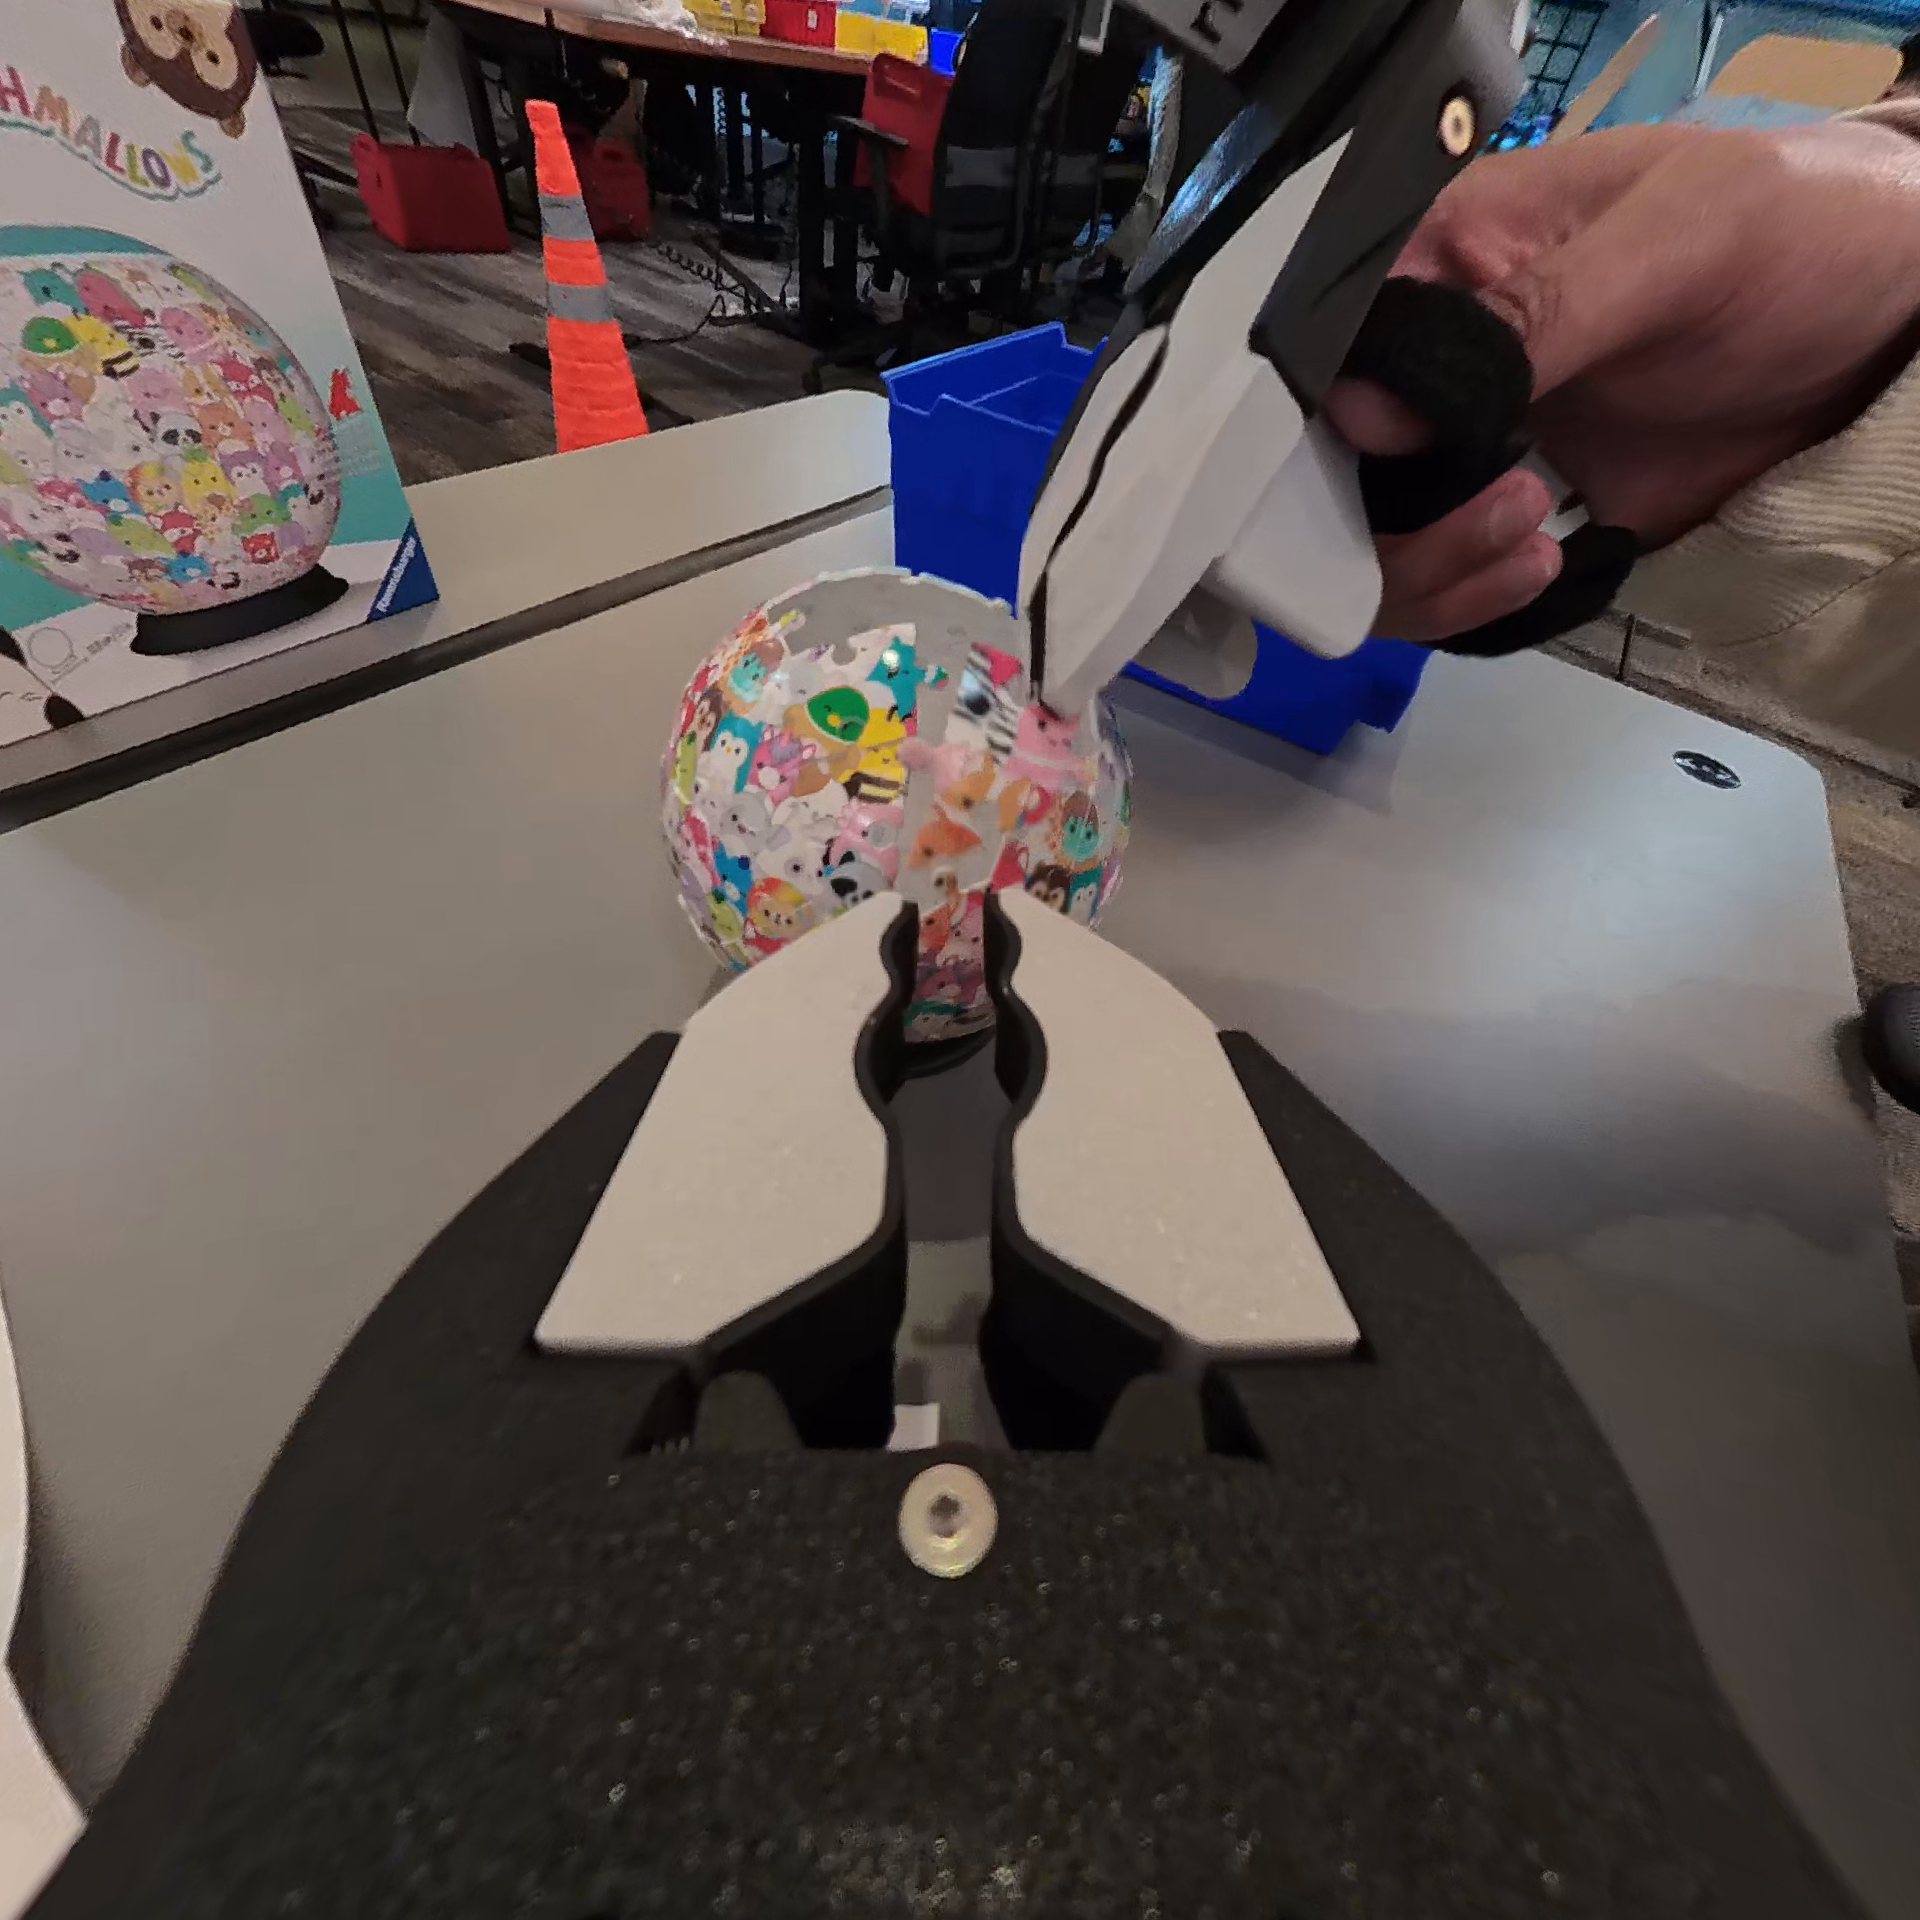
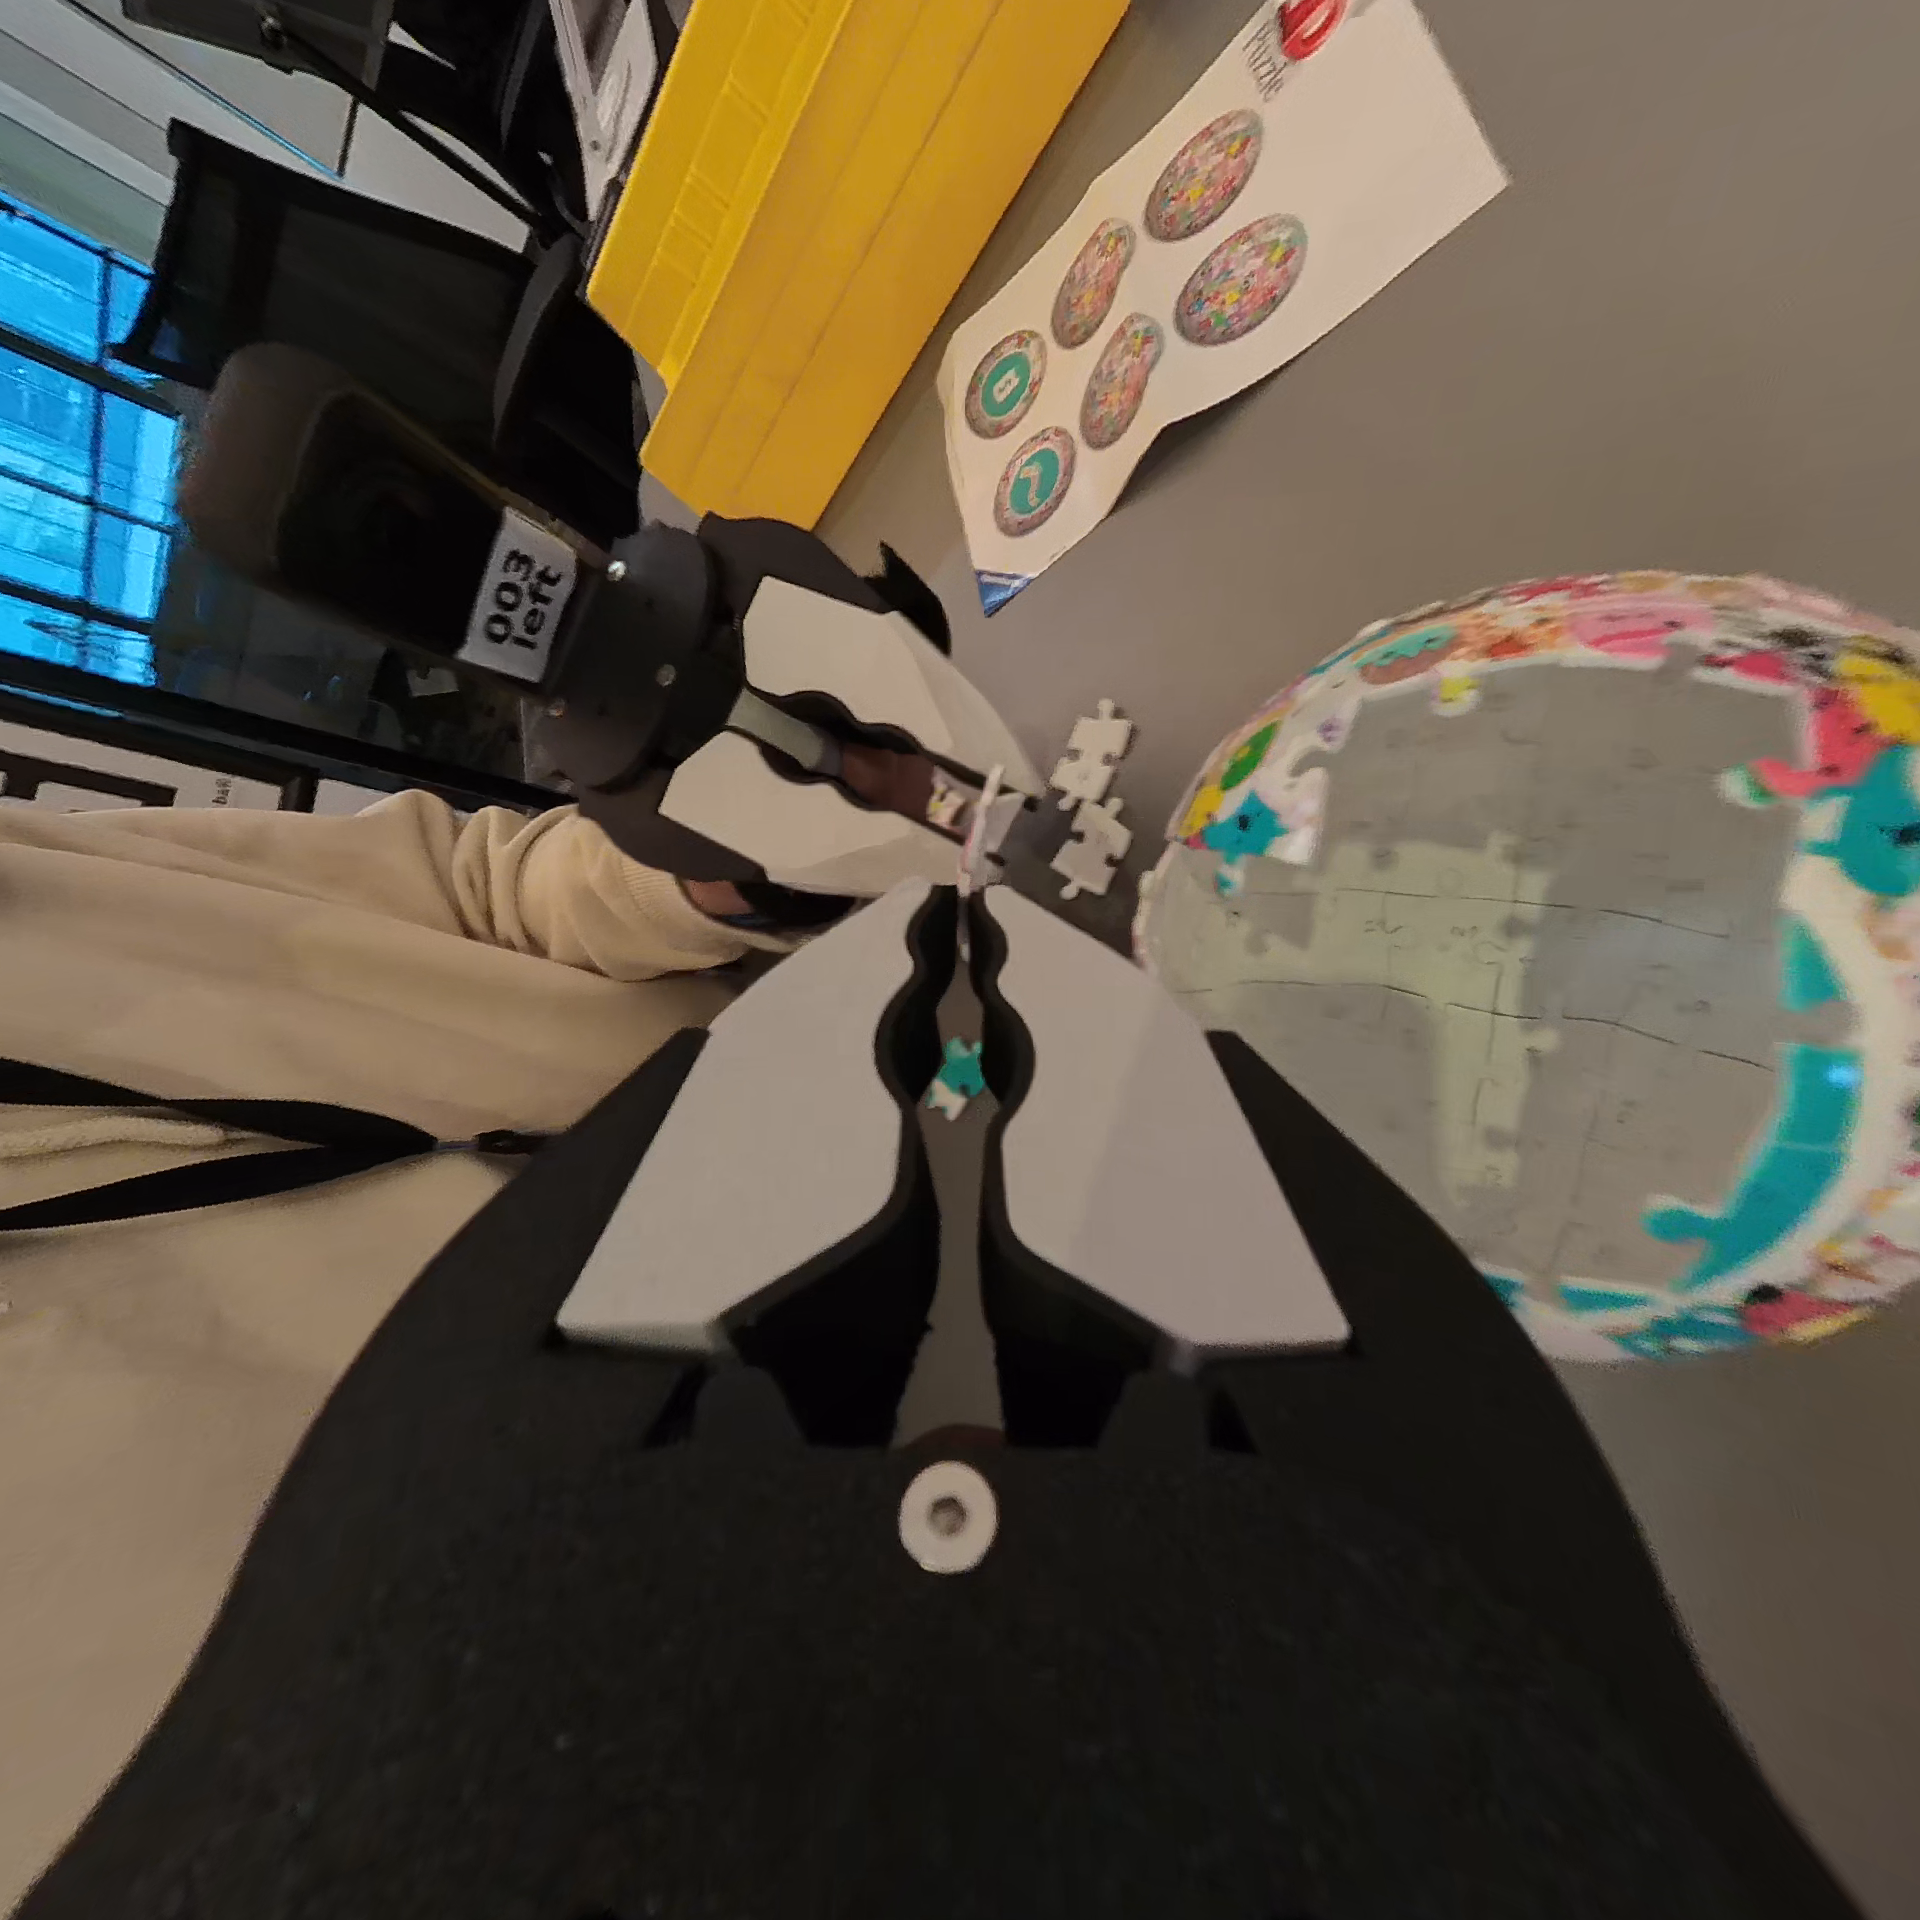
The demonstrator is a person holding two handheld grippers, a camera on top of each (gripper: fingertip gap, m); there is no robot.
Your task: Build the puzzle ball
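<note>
My half-built colourful puzzle ball (image 1: 894, 800) stands on the grey tabletop (image 1: 364, 935), its top unfinished. My left tool (image 1: 948, 914) points at the ball's lower side, its tips slightly apart, clamping nothing. My right tool (image 1: 1044, 665) reaches down to the ball's open rim, tips nearly together; whether it grips a piece, I cannot tell.

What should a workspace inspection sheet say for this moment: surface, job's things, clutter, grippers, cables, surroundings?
Surface: grey table.
Job's things: puzzle ball part-built, open on top; loose pieces on the table; puzzle box; picture sheet.
Clutter: blue bin; yellow bin.
Grippers: left gripper open, facing the ball; right gripper shut on a piece near the ball's rim.
Cables: floor cables beyond the table.
Surroundings: orange cone, red boxes.
</note>
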